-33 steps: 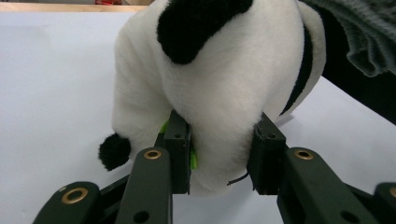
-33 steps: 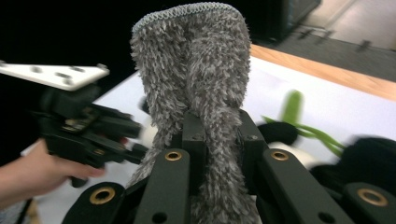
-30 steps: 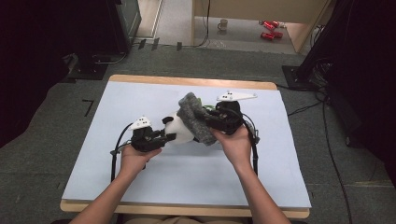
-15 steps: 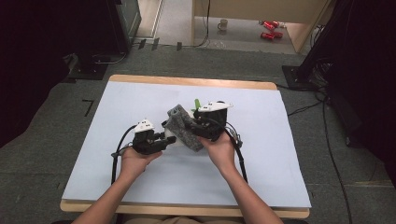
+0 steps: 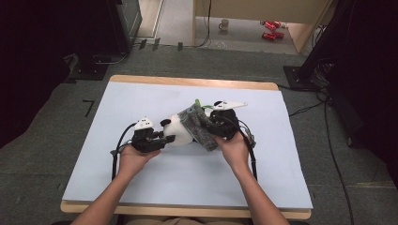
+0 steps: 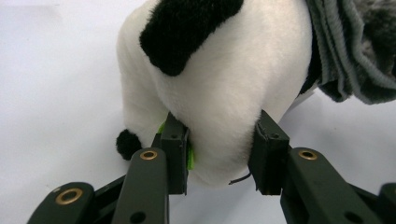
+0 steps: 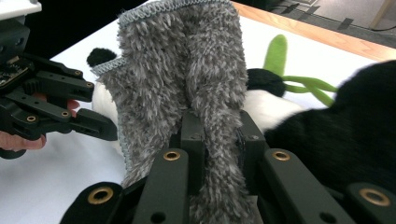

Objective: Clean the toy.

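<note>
Currently — left gripper (image 6: pixel 219 144): clamped on plush panda (image 6: pixel 219 84)
Right gripper (image 7: pixel 219 135): pinching grey towel (image 7: pixel 187 70), draped at panda's 3 o'clock
Left: wrapping unfinished

The plush panda (image 6: pixel 219 88) is white with black patches and green trim, the fluffy cloth (image 7: pixel 187 79) is mottled grey with a lighter grey stitched edge, and the table surface (image 5: pixel 141 101) is pale blue-white.

Black-and-white plush panda (image 5: pixel 178 131) lies mid-table – grey fuzzy cloth (image 5: pixel 199 126) draped over it.
</note>
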Demonstrator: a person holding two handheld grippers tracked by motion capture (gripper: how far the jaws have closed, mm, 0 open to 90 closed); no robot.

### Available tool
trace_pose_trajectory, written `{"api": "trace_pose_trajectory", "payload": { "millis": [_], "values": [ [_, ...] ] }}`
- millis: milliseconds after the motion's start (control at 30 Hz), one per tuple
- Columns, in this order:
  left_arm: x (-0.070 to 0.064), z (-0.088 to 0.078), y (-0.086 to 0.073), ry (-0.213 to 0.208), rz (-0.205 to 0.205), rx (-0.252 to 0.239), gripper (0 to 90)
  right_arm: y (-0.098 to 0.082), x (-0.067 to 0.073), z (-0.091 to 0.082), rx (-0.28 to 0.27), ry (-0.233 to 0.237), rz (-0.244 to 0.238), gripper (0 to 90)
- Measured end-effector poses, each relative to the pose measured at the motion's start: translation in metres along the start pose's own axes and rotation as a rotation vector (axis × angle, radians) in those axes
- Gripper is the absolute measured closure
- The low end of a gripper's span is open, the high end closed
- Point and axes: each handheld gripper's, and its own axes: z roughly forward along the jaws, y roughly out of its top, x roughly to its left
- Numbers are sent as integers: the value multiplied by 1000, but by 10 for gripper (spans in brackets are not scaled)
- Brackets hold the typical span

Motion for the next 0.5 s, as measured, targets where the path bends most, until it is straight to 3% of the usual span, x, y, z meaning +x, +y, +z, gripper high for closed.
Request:
{"api": "trace_pose_trajectory", "payload": {
  "millis": [200,500],
  "values": [
    [4,0,2,-10,-17,8,633,-1,-15,-14,-23,-8,51,782],
    [8,1,4,-19,-37,6,626,-8,-45,-35,-49,-76,131,781]
  ]
}}
